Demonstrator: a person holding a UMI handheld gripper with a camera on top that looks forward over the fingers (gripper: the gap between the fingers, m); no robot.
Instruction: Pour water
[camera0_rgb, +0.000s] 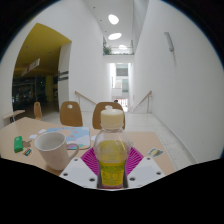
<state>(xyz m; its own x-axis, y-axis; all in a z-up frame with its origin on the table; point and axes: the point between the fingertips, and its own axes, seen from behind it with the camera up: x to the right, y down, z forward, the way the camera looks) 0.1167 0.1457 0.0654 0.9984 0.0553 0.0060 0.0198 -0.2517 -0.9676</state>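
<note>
A clear plastic bottle (111, 150) with a white cap and yellowish liquid stands upright between my fingers. My gripper (111, 165) is shut on the bottle; both pink pads (92, 159) press against its sides. A white mug (53, 150) stands on the light wooden table (150, 140), just left of the bottle and my left finger. The bottle's base is hidden behind the gripper body.
A small green object (24, 145) lies on the table left of the mug. Wooden chairs (72, 112) stand beyond the table. A white staircase and hallway (122, 85) lie farther back, with a yellow wall at left.
</note>
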